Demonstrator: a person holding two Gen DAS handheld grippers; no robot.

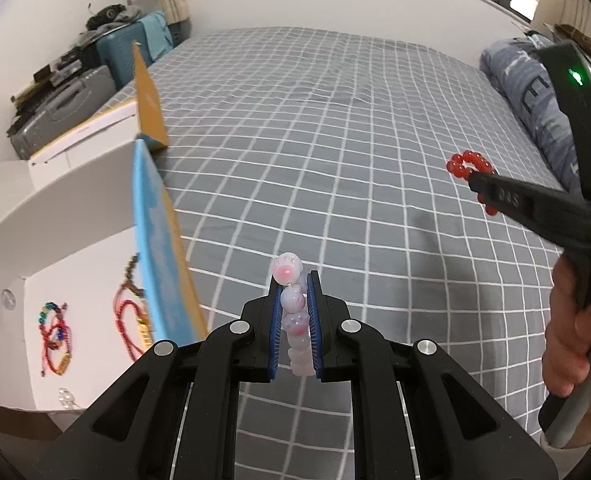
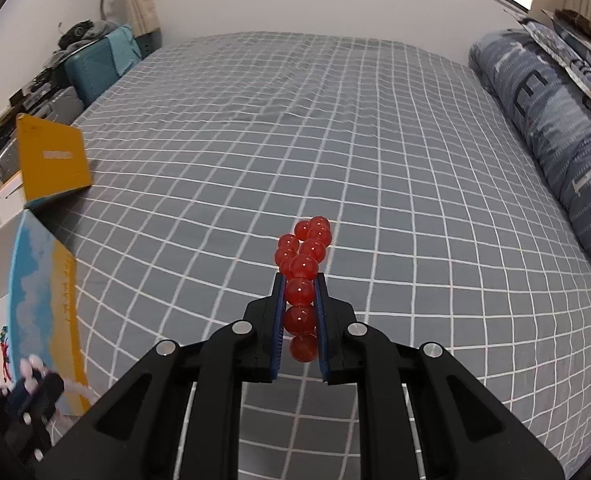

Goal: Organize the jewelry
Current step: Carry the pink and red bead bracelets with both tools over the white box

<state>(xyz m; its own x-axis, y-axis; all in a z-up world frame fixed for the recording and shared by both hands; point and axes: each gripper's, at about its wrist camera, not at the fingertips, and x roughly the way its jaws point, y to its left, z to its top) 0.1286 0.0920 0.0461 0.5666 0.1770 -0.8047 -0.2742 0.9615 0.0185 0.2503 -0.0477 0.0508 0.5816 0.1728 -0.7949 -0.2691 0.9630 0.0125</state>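
While both claws hang over the bed (image 1: pixel 335 128), my left gripper (image 1: pixel 295 312) pinches the pink bracelet (image 1: pixel 291 304). Right gripper (image 2: pixel 300 308) pinches the red bracelet (image 2: pixel 301 264). Box (image 1: pixel 55 240) sits at the bed's left edge.

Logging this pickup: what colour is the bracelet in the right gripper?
Red, glossy round beads; clearest in the right wrist view.

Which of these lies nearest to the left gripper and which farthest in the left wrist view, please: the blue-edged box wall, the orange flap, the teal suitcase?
From the left gripper:
1. Blue-edged box wall, just to its left.
2. Orange flap, farther up the left side.
3. Teal suitcase, beyond the bed's far left corner.
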